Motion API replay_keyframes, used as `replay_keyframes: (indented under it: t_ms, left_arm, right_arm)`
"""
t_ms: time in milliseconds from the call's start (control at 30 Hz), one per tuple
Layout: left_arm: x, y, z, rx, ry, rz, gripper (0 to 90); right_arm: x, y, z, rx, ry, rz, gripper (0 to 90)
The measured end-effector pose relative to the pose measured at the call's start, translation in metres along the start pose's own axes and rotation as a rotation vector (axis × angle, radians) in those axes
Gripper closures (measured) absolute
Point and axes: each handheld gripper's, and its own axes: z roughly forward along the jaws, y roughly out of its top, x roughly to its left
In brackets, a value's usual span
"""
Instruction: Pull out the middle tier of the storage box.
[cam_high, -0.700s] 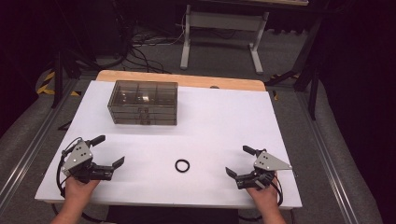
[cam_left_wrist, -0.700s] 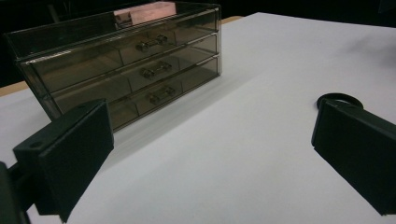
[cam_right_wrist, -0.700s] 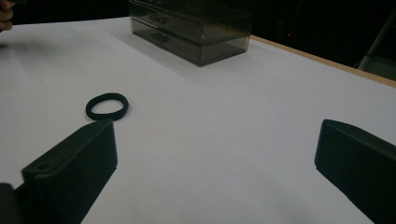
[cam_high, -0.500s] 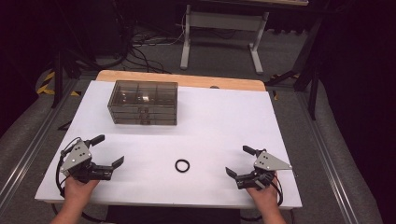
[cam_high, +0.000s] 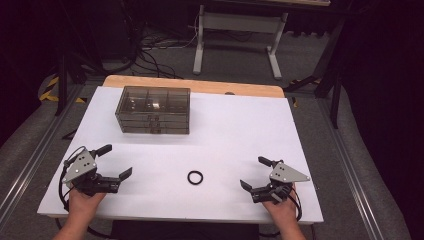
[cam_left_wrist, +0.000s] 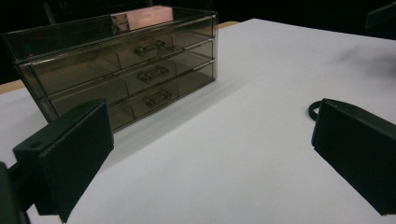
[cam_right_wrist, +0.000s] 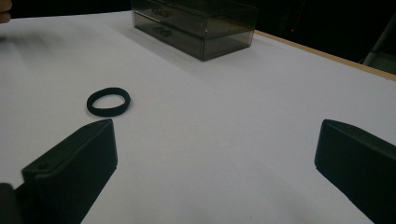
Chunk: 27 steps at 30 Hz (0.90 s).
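Lying flat on the white table (cam_high: 240, 130) near its front edge, the black ring (cam_high: 195, 177) sits between the two grippers, touching neither. The left gripper (cam_high: 115, 162) and the right gripper (cam_high: 256, 173) both rest low with jaws spread wide and empty. The smoky drawer box (cam_high: 153, 110) stands farther back, drawers closed.

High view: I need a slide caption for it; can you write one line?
Two open grippers, left and right, flank a black ring on a white table, drawer box behind.
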Motion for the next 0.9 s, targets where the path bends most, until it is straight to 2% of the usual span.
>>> replay_keyframes:
  t_ms: [67, 100, 267, 367, 467, 600, 700, 900]
  left_arm:
    - [0.0, 0.0, 0.0, 0.004, -0.006, -0.005, 0.0]
    - [0.001, 0.0, -0.001, -0.009, -0.028, -0.007, 0.0]
    - [-0.001, 0.0, 0.001, 0.003, -0.022, 0.004, 0.0]
    - [0.0, 0.001, 0.005, 0.027, -0.041, 0.023, 0.6]
    - [0.002, 0.003, 0.007, 0.02, -0.048, 0.016, 1.0]
    - [0.003, 0.007, 0.008, 0.02, -0.041, 0.015, 2.2]
    - [0.005, 0.014, 0.013, 0.051, -0.038, 0.049, 3.0]
    - [0.007, 0.02, 0.018, 0.063, -0.036, 0.058, 3.8]
  right_arm:
    - [0.0, 0.0, 0.0, 0.001, 0.001, 0.0, 0.0]
    - [0.0, 0.0, 0.0, 0.001, 0.002, 0.001, 0.0]
    - [0.0, -0.001, 0.001, 0.003, 0.006, 0.0, 0.0]
    - [0.0, -0.001, 0.001, 0.005, 0.007, -0.002, 0.0]
    - [0.001, -0.001, 0.002, 0.017, 0.012, -0.002, 0.0]
    - [0.001, -0.001, 0.002, 0.025, 0.01, -0.003, 0.0]
    - [0.002, -0.001, 0.004, 0.028, 0.012, -0.007, 0.0]
    - [0.003, -0.001, 0.004, 0.039, 0.013, -0.014, 0.0]
